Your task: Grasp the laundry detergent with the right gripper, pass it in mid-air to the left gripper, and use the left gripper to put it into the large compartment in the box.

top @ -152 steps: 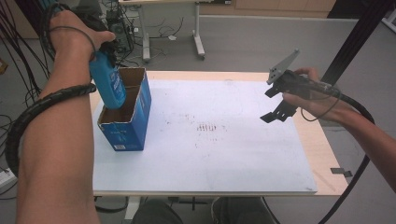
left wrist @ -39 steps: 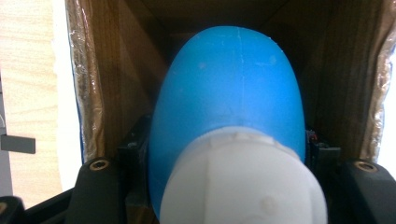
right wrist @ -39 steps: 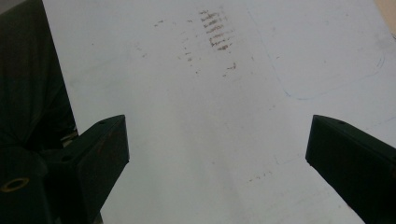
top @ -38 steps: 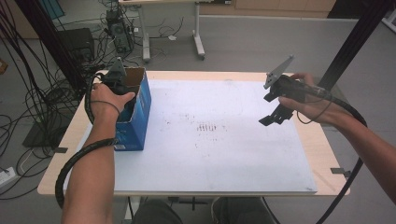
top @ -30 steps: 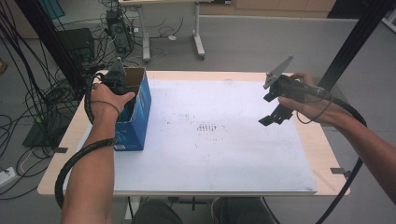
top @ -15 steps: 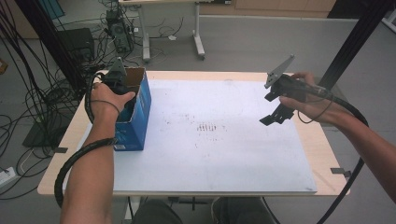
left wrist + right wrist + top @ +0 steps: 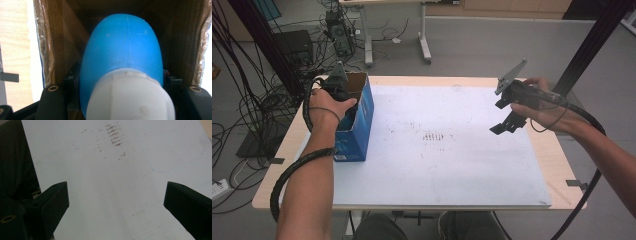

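A: Left gripper (image 7: 120,100) is clamped on one blue bottle (image 7: 122,50) w/ a white cap (image 7: 132,97). Bottle sits down inside the open blue carton (image 7: 359,120), brown cardboard walls close on both sides.

B: Count of things?

A: 2 grippers, 1 bottle, 1 carton, 1 white board (image 7: 447,160) on 1 wooden table (image 7: 557,155). Right gripper (image 7: 507,122) hangs over the board's right part, jaws spread wide, nothing btwn them.

B: Change vs earlier?

A: About 5 s ago the bottle was held up above the carton; now it's lowered in. Over the last sec both hands kept still, right gripper unchanged.

B: Edges, free room?

A: Carton stands at the board's left edge, near the table's far-left corner. Board's middle is bare apart from a few brown smudges (image 7: 437,136), so lots of room btwn the two hands. Tight fit inside the carton.
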`<state>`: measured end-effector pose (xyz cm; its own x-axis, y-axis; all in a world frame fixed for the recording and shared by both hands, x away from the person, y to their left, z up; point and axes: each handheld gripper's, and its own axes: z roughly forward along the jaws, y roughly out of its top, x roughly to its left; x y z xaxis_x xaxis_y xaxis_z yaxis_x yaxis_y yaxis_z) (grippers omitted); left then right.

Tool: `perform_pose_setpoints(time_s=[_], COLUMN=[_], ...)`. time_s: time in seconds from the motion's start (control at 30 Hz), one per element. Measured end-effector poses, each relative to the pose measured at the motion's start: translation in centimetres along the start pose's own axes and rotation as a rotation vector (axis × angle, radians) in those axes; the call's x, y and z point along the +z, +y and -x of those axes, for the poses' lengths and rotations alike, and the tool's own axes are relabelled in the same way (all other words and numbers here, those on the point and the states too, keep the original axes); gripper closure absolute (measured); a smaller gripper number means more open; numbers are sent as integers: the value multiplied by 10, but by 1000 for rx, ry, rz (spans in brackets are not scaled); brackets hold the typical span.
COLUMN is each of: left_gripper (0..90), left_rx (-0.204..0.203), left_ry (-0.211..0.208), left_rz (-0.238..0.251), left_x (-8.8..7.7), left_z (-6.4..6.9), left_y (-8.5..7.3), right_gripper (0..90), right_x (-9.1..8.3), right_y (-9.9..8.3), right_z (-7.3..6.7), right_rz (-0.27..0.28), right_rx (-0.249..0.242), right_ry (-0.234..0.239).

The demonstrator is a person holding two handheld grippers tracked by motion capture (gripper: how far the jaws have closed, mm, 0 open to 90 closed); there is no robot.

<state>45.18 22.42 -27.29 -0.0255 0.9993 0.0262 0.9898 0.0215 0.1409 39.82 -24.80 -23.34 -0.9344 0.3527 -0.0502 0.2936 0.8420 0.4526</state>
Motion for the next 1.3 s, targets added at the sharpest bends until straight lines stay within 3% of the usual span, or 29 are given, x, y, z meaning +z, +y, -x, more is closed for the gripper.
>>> perform_pose_setpoints(time_s=[0.87,1.3], left_gripper=[364,296], left_rx=[-2,5], left_ry=[0,6], left_rz=[10,58], left_x=[-1,-34], left_z=[0,-1], left_y=[-1,-4], right_gripper=[59,60], right_x=[1,-3], right_y=[-1,1], right_z=[-1,-1], right_rz=[1,12], right_rx=[1,-3], right_ry=[4,-4])
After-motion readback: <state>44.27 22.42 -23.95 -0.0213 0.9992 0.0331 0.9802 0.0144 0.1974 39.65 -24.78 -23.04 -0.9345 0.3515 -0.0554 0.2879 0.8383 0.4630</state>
